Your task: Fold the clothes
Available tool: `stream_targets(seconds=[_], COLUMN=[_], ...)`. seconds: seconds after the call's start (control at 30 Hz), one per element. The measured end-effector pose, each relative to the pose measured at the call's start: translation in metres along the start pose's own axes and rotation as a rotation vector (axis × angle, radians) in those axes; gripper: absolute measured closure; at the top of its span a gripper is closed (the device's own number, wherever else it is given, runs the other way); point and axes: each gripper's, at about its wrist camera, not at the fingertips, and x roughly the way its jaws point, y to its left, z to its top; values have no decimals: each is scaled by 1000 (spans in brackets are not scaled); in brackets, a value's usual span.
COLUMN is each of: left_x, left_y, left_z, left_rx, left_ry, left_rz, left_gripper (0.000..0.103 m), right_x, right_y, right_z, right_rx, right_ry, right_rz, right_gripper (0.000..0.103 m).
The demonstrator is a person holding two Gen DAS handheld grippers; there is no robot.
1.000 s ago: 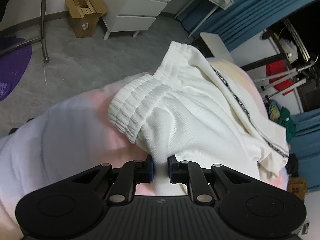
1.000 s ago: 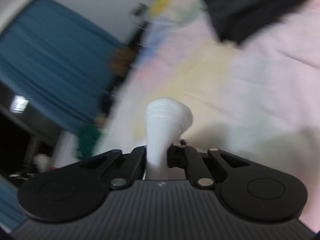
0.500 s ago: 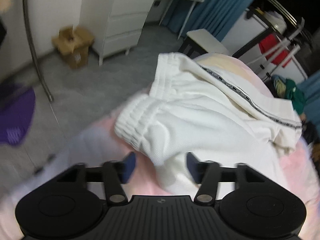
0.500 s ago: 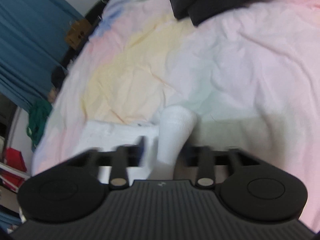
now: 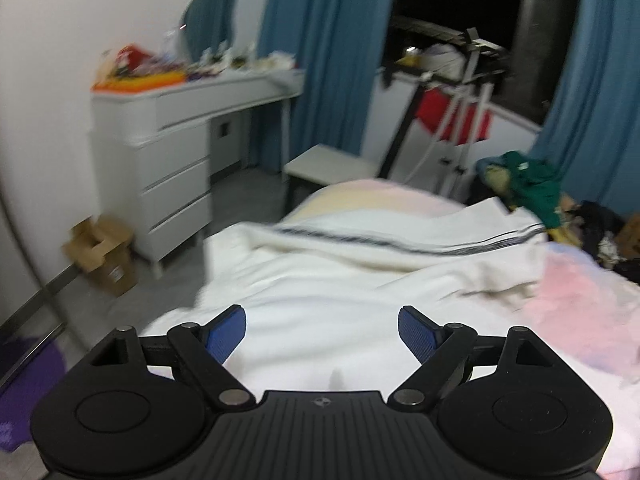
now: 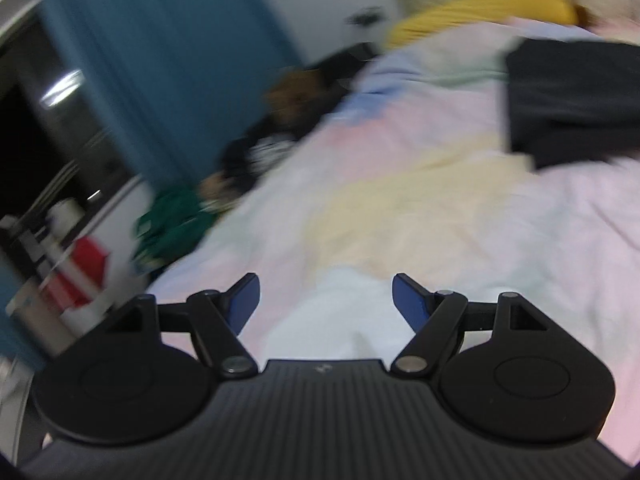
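A white garment was crossed by a dark stripe. The bed sheet was patterned in pastel pink, yellow and blue. Blue pads were seen on black tongs.

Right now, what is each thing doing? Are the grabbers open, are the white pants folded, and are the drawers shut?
left gripper: fingers wide open, holding nothing.
right gripper: fingers wide open, holding nothing.
white pants: lying loose and rumpled on the bed, striped side up.
pastel bedsheet: spread out, wrinkled.
black garment: lying on the bed.
white dresser: drawers shut.
cardboard box: flaps open.
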Motion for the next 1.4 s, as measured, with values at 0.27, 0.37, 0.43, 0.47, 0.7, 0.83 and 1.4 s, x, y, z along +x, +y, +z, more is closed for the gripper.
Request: stream_targets(seconds=[0.27, 0.37, 0.43, 0.47, 0.7, 0.83, 1.4], left_x=[18, 30, 38, 41, 72, 91, 211], left_y=[-110, -142, -158, -164, -149, -131, -102], left_z=[0, -7, -12, -16, -33, -33, -45], left_rx=[92, 114, 143, 157, 109, 89, -60], left_ry=[-35, -46, -61, -67, -21, -14, 116], left_rz=[-146, -190, -199, -199, -234, -235, -432], left_gripper=[17, 17, 17, 17, 17, 16, 16], right_x=[-20, -29, -31, -28, 16, 72, 234], right_y=[64, 80, 90, 95, 151, 198, 340], right_z=[-31, -48, -60, -64, -85, -111, -206], right_rx=[-180, -237, -269, -288, -381, -378, -377], right_ry=[130, 178, 206, 225, 394, 444, 410], right_rz=[327, 429, 466, 472, 525, 489, 439], right_gripper=[27, 27, 27, 27, 33, 37, 90])
